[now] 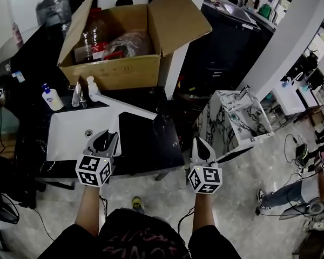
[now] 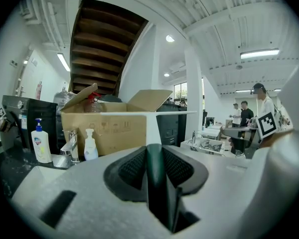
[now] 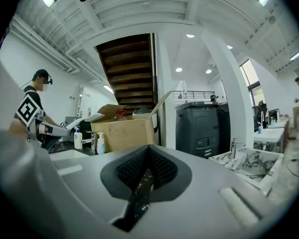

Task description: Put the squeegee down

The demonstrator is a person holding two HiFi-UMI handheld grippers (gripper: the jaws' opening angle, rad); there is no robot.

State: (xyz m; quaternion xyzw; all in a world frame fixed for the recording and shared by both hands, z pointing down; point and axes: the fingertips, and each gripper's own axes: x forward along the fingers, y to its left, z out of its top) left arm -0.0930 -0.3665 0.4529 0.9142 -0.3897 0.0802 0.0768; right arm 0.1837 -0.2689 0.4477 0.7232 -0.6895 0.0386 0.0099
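Now left gripper (image 1: pixel 107 139) holds squeegee (image 1: pixel 127 107) out forward.

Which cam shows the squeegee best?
Left gripper view: the squeegee shows whole, handle clamped in the left gripper, crossbar in front of the box. Head view shows mostly its white crossbar by the sink; right gripper view, a small strip far left.

The grip end of the squeegee (image 1: pixel 129 108) disappears inside the left gripper (image 1: pixel 105 138), which also covers the near right corner of the white sink (image 1: pixel 70 129). The walls of the cardboard box (image 1: pixel 110 72) hide most of its contents; the label on the soap bottle (image 1: pixel 52 99) is too small to read.
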